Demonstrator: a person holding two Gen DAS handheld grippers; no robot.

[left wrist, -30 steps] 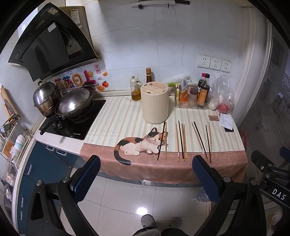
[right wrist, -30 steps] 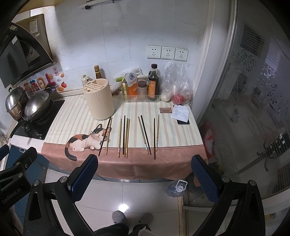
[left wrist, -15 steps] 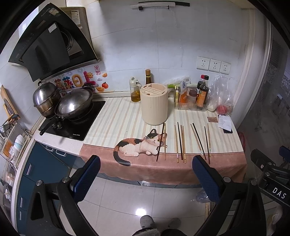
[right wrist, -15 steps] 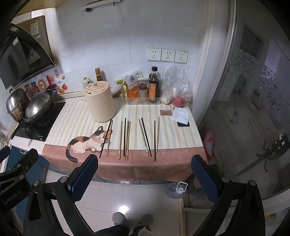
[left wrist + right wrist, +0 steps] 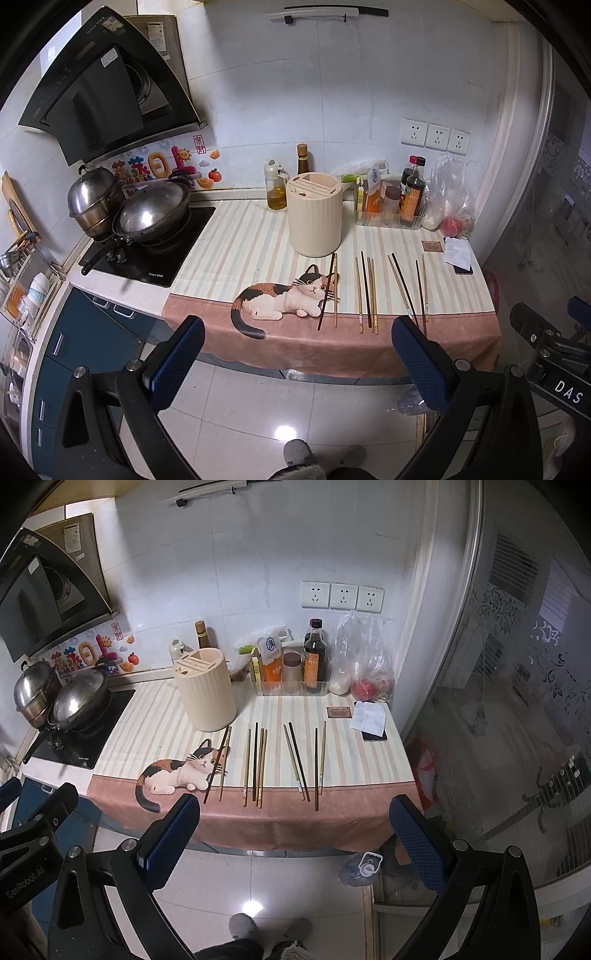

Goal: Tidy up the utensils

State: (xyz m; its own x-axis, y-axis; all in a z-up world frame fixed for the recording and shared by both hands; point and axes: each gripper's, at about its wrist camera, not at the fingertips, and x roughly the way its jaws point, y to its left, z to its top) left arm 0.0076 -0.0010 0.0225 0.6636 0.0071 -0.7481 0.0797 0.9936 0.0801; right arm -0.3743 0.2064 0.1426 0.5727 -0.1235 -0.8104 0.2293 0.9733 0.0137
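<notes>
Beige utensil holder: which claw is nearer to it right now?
Left. The left claw faces the utensil holder nearly head-on from over the floor. The right claw sits farther to the right, lined up with the chopsticks instead.

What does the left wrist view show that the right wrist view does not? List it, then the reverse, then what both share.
Only the left wrist view shows the wire dish rack at its left edge, the blue cabinet drawers below the stove, and the whole range hood. Only the right wrist view shows the frosted glass door in full and the plastic bottle on the floor clearly. Both share the beige holder, the chopsticks laid on the cat-print cloth, the wok and three wall sockets.
</notes>
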